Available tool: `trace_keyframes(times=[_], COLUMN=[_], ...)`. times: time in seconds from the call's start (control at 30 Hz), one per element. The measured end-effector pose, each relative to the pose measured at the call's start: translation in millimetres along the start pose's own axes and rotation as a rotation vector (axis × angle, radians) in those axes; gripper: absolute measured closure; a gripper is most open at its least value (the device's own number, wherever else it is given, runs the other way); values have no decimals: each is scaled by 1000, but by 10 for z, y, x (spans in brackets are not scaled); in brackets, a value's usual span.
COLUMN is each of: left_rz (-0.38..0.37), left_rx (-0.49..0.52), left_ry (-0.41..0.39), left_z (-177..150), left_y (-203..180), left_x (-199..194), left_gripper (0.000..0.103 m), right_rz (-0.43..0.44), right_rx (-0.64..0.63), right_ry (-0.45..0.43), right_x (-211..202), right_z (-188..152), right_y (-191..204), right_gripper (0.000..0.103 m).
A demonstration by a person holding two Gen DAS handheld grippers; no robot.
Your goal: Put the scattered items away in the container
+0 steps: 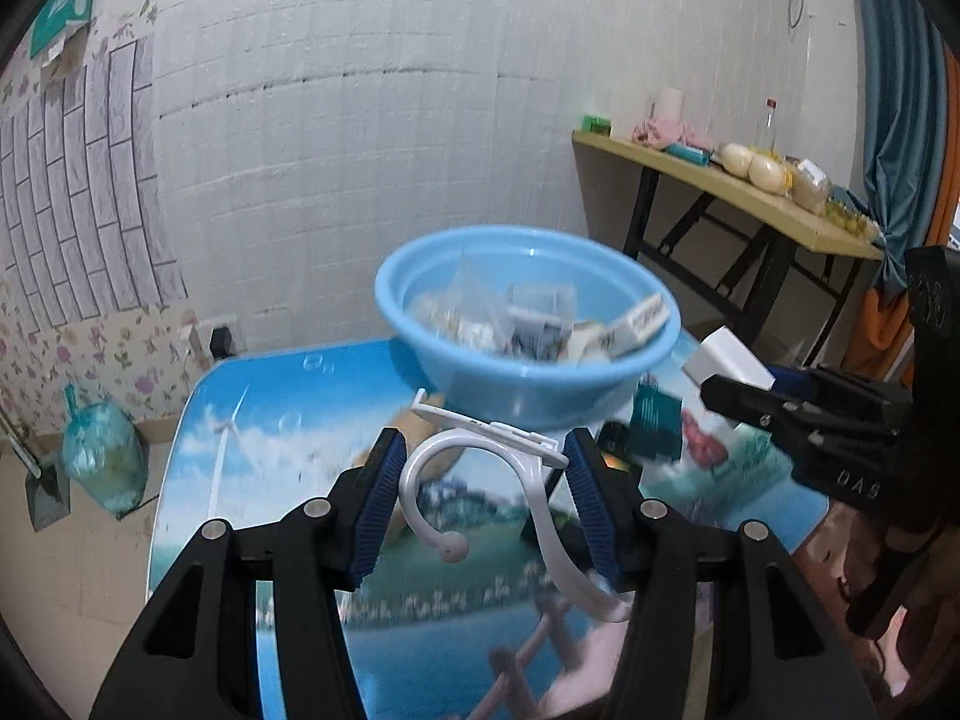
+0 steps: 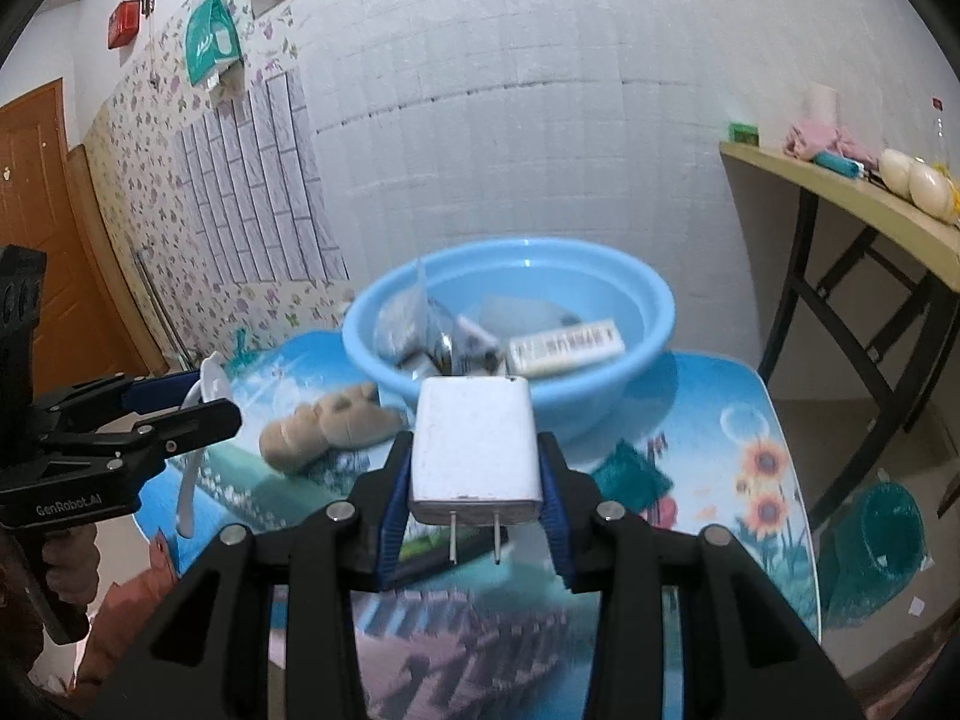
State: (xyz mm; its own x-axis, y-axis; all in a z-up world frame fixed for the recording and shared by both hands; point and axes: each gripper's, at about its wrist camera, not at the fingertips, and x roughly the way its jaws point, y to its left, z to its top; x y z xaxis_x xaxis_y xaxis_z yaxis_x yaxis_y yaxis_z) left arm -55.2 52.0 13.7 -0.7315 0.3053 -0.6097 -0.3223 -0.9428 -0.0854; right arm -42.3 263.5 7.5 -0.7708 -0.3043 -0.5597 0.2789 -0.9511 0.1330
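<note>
My left gripper (image 1: 483,450) is shut on a white plastic hook (image 1: 543,510), held above the picture-printed table (image 1: 288,420). Just beyond it stands the blue basin (image 1: 528,384) with several small packets and boxes inside. My right gripper (image 2: 474,450) is shut on a white charger plug (image 2: 474,438), prongs toward the camera, in front of the basin (image 2: 600,396). Each gripper shows in the other's view: the right gripper (image 1: 738,384) with the charger (image 1: 729,357), and the left gripper (image 2: 204,402) with the hook (image 2: 213,381). A ginger root (image 2: 324,426) and a teal packet (image 2: 630,474) lie on the table.
A wooden side table (image 2: 840,198) with clutter stands against the wall at the right. A teal mesh basket (image 2: 882,540) sits on the floor beside the table, and a tied rubbish bag (image 1: 102,456) at the left. A hand (image 2: 66,564) grips the left tool.
</note>
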Motion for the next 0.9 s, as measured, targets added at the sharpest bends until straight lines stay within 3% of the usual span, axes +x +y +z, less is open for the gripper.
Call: trace_keyframes(times=[0.37,0.7,0.9], left_rz=[-11,-35,-42], left_rx=[6,28,52], left_ry=[-25,2,25], left_z=[461,671,708], left_y=[-47,-173,-251], left_x=[351,830,1088], left_gripper=[49,48,48], right_rz=[13,18,27], right_rx=[9,24,24], right_ry=[-27,3,-26], right_x=[260,623,761], right_z=[276,349,455], right_y=[-184,-412,-515], right_gripper=[65,65,65])
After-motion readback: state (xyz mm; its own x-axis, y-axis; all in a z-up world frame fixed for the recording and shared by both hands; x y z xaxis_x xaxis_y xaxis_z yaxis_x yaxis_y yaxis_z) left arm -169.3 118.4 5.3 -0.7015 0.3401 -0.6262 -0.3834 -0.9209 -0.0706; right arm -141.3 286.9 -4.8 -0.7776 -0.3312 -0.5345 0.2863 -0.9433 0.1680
